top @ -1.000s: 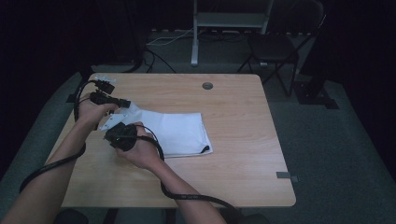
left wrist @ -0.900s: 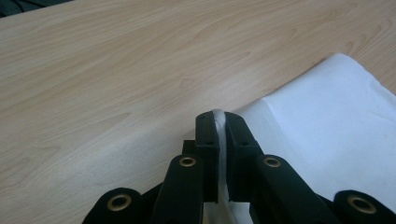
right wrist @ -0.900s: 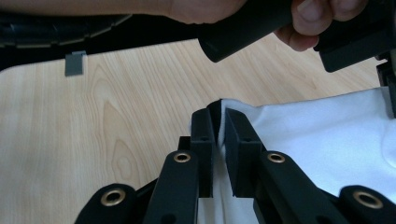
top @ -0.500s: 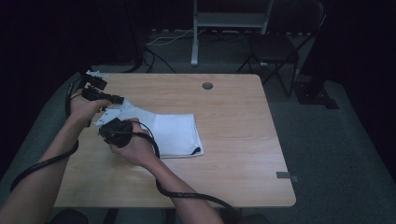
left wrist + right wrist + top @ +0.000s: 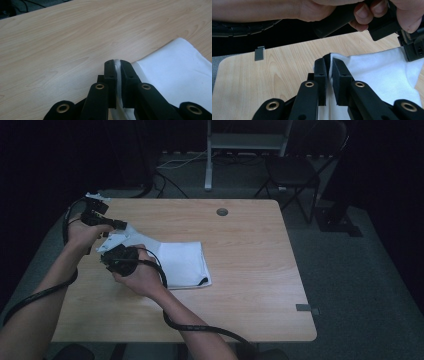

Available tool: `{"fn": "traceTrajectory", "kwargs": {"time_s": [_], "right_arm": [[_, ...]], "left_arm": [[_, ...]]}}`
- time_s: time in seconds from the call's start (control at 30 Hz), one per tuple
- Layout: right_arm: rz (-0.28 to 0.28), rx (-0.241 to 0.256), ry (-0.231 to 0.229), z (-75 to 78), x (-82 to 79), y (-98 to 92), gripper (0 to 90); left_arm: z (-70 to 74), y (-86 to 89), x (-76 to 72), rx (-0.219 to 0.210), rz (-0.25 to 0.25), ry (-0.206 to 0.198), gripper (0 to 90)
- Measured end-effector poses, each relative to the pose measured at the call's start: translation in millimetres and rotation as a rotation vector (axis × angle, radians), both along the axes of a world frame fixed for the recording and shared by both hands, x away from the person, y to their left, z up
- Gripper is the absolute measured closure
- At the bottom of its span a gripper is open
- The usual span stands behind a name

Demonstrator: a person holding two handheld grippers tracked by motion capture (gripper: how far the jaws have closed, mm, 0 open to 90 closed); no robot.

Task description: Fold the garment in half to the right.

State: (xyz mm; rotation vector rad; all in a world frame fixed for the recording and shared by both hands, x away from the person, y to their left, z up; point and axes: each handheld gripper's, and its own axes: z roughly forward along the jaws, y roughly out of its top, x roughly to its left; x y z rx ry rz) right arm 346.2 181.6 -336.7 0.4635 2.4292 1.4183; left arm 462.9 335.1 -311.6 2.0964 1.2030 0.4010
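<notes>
A folded white cloth (image 5: 180, 262) lies on the left half of the wooden table (image 5: 250, 255). My left gripper (image 5: 114, 231) is at the cloth's far left corner, and its own view shows its jaws shut on a cloth edge (image 5: 117, 65). My right gripper (image 5: 111, 260) holds the near left corner, shut on a fold of the cloth (image 5: 331, 60). The left end of the cloth is lifted between the two grippers. From the right gripper view, the other hand (image 5: 367, 12) and its gripper sit just above the cloth.
A round cable hole (image 5: 222, 212) is in the table's far middle. A grey tab (image 5: 306, 308) sticks out at the right front edge. A dark chair (image 5: 300, 167) and a metal stand (image 5: 240, 142) are behind the table. Cables trail off the left and front.
Both grippers have moved left with the cloth's left end, dragging the whole cloth a little leftward across the table. Both stay shut on it.
</notes>
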Motion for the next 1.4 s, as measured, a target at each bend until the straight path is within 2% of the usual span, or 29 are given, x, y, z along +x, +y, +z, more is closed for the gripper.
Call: {"fn": "traceTrajectory", "kwargs": {"time_s": [0.43, 0.73, 1.4], "right_arm": [[0.006, 0.017, -0.010, 7.6, -0.2, 7.8, 83.0], [0.006, 0.032, -0.018, 14.4, 0.0, 9.4, 82.9], [-0.032, 0.048, -0.016, 16.5, 2.3, -15.4, 82.9]], "left_arm": [[10.7, 8.5, -1.6, 0.022, 0.009, -0.013, 84.5], [19.8, 8.0, -2.1, 0.033, 0.013, -0.028, 84.5], [25.0, -19.2, 3.3, 0.045, 0.001, -0.036, 84.1]]}}
